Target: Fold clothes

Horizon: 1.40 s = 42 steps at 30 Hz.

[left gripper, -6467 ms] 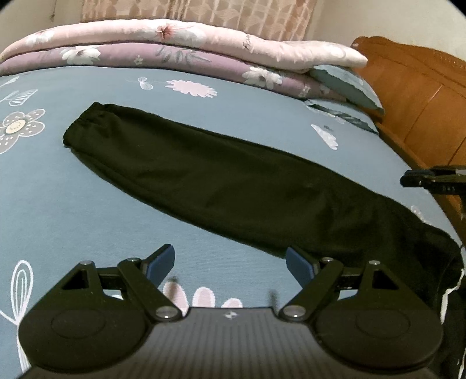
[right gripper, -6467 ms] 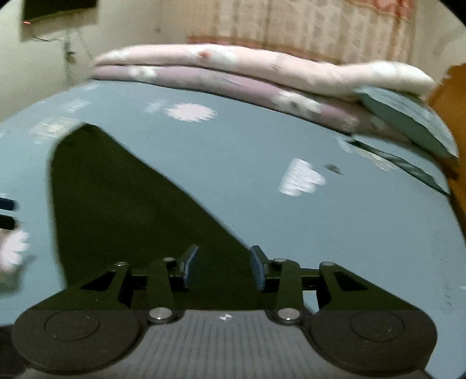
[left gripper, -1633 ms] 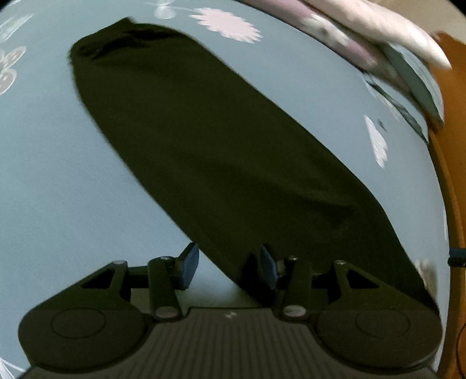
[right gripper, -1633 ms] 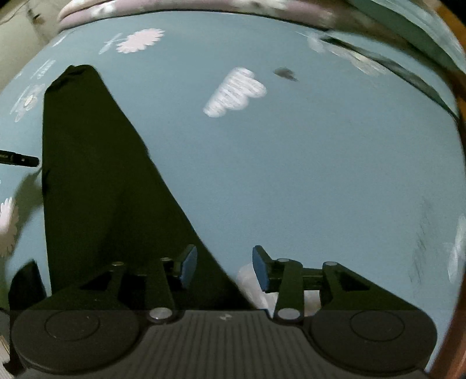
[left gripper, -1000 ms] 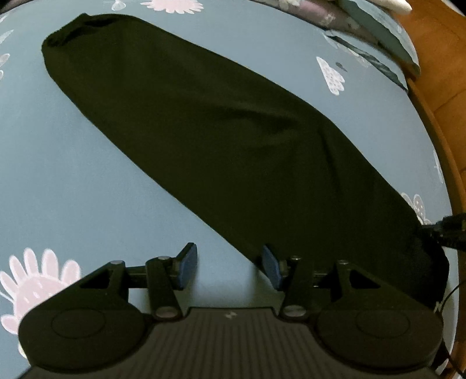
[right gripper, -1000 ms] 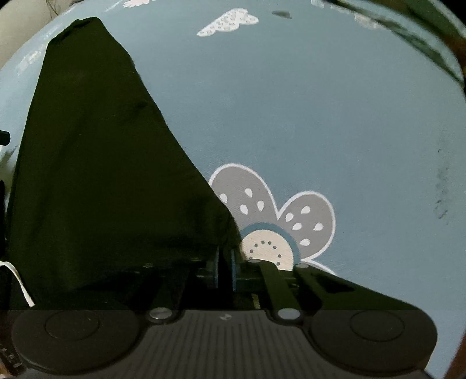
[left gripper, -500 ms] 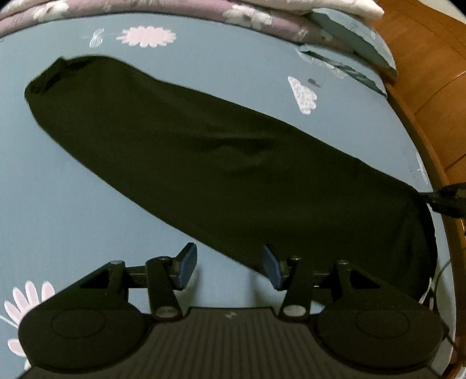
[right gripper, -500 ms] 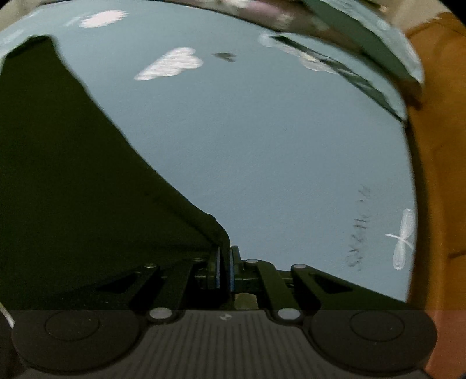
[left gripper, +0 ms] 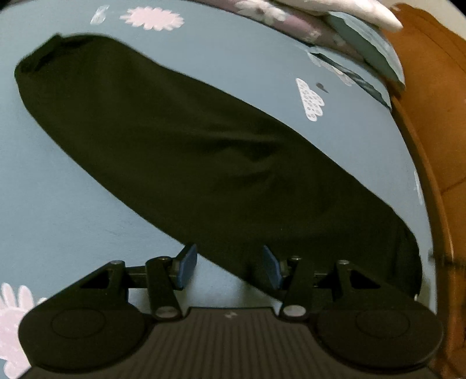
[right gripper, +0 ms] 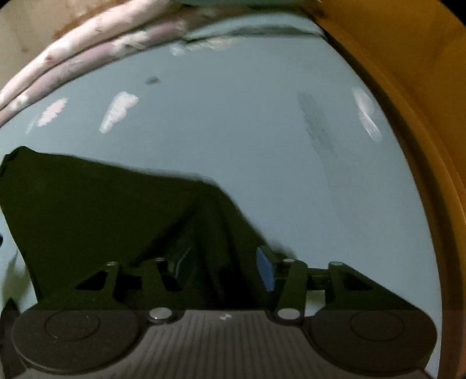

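Garment: black trousers (left gripper: 204,151), already doubled leg over leg, laid out long on the blue flower-print bedsheet (left gripper: 58,204); cuff end toward 10 o'clock in the left wrist view, waist end toward 4 o'clock, near the wooden bed frame (left gripper: 437,116).
Reason for lay: flat and straight, judged ready for a fold across its length.
Left gripper (left gripper: 230,263): released, nothing held; jaws stand part open astride the near edge of the trousers, the right pad over cloth, the left over bare sheet.
Left pose: pitched steeply down, low over the bed, judged waiting to pinch that edge.
Right gripper (right gripper: 224,268): jaws have just been opening; black cloth lies between them, pads no longer pressing it.
Right pose: pitched steeply down over the waist end; cloth rises in a tented ridge toward 11 o'clock, judged not yet settled.
Bedding: folded floral quilts (left gripper: 291,17) at 12 o'clock, well apart from the trousers.
Progress: judged early; cross fold not yet made.
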### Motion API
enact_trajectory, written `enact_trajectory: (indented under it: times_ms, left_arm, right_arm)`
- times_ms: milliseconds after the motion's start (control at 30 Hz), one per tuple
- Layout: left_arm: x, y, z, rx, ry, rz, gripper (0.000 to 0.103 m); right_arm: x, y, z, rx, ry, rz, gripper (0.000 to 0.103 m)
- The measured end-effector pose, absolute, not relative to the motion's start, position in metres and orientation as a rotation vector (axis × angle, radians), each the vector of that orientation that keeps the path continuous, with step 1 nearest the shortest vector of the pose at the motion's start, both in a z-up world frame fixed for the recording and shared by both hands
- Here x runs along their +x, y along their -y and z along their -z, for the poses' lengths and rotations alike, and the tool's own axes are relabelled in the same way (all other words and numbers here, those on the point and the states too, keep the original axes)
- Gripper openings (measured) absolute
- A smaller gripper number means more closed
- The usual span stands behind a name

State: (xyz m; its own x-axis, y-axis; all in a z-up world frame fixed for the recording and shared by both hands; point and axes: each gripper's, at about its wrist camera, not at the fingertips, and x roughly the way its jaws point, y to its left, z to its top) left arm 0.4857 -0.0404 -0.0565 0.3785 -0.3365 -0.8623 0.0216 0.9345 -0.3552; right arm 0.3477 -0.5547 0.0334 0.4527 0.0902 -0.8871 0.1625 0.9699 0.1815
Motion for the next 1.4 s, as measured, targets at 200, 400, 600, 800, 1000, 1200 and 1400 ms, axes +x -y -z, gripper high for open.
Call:
enact_trajectory:
  times_ms: [200, 400, 600, 800, 1000, 1200, 1400]
  left_arm:
    - [0.486, 0.051, 0.066, -0.289, -1.204, 0.245, 0.049]
    - [0.481, 0.062, 0.071, -0.27, -1.221, 0.245, 0.05]
    - [0.474, 0.076, 0.068, -0.219, -1.213, 0.272, 0.049]
    - [0.473, 0.078, 0.06, -0.176, -1.189, 0.304, 0.05]
    - [0.48, 0.071, 0.053, -0.115, -1.152, 0.306, 0.05]
    - [0.512, 0.074, 0.046, 0.065, -1.063, 0.371, 0.052]
    - [0.558, 0.065, 0.062, 0.193, -0.992, 0.437, 0.058]
  right_arm:
    - [0.297, 0.568, 0.014, 0.461, -1.139, 0.163, 0.061]
    - [0.301, 0.555, 0.02, 0.493, -1.042, 0.173, 0.066]
    - [0.322, 0.551, 0.008, 0.315, -1.088, 0.193, 0.029]
    - [0.33, 0.559, -0.003, 0.275, -1.094, 0.26, 0.029]
    - [0.332, 0.539, -0.022, 0.255, -1.027, 0.285, 0.049]
    - [0.371, 0.459, -0.035, 0.178, -1.027, 0.048, 0.054]
    - [0.442, 0.375, -0.033, 0.168, -0.998, -0.13, 0.06]
